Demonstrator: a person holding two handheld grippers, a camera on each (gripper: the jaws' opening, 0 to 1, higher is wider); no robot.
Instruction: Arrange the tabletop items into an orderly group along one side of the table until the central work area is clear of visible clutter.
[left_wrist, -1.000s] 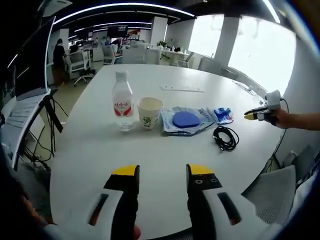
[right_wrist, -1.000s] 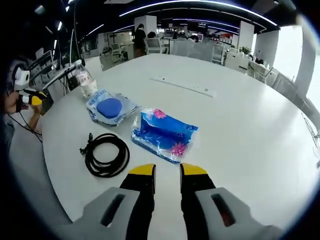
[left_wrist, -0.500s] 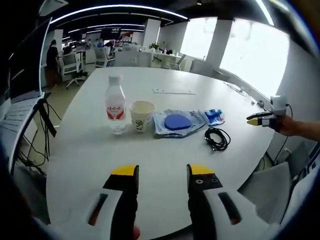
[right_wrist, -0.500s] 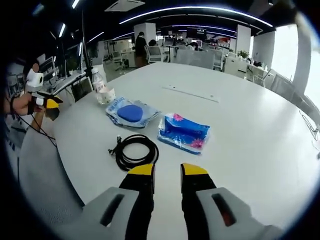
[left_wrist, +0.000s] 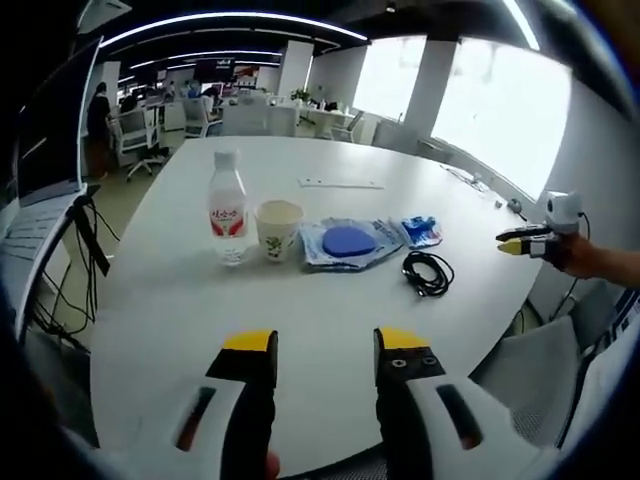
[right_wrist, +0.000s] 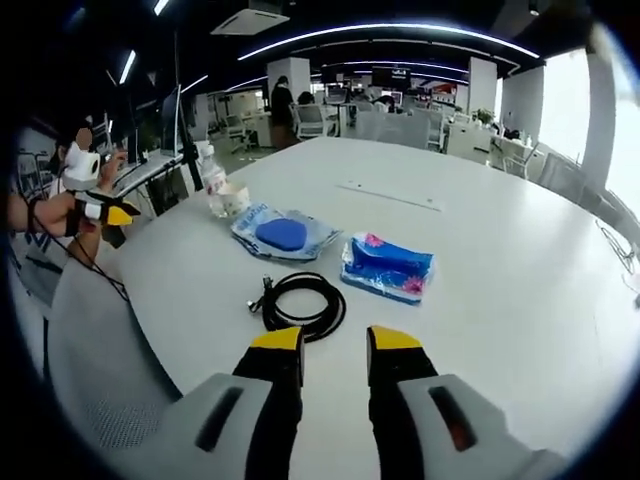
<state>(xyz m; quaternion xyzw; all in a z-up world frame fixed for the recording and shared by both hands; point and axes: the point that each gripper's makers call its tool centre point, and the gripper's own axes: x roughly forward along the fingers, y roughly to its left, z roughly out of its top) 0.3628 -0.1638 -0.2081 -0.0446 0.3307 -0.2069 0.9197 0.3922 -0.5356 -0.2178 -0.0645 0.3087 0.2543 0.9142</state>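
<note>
Big round white table (left_wrist: 330, 300) seen, row of items lined along it: clear plastic water bottle with red label (left_wrist: 228, 208), white paper cup (left_wrist: 278, 228) just beside, clear bag with blue round pad (left_wrist: 346, 243), blue floral tissue pack (right_wrist: 388, 267), coiled black cable (right_wrist: 304, 305) nearest. Office desks and chairs (left_wrist: 215, 110) noted behind. Left gripper (left_wrist: 325, 350) and right gripper (right_wrist: 335, 345) held above table, jaws parted, nothing gripped. Compared with earlier, items look smaller, cameras pulled back.

Row set across round white table (left_wrist: 330, 310) in left gripper view, left to right: clear plastic water bottle (left_wrist: 229, 208), white paper cup (left_wrist: 278, 228) just beside, clear bag with blue disc (left_wrist: 347, 242), blue patterned tissue pack (left_wrist: 420, 230). Coiled black cable (left_wrist: 427, 272) laid before bag and pack.
</note>
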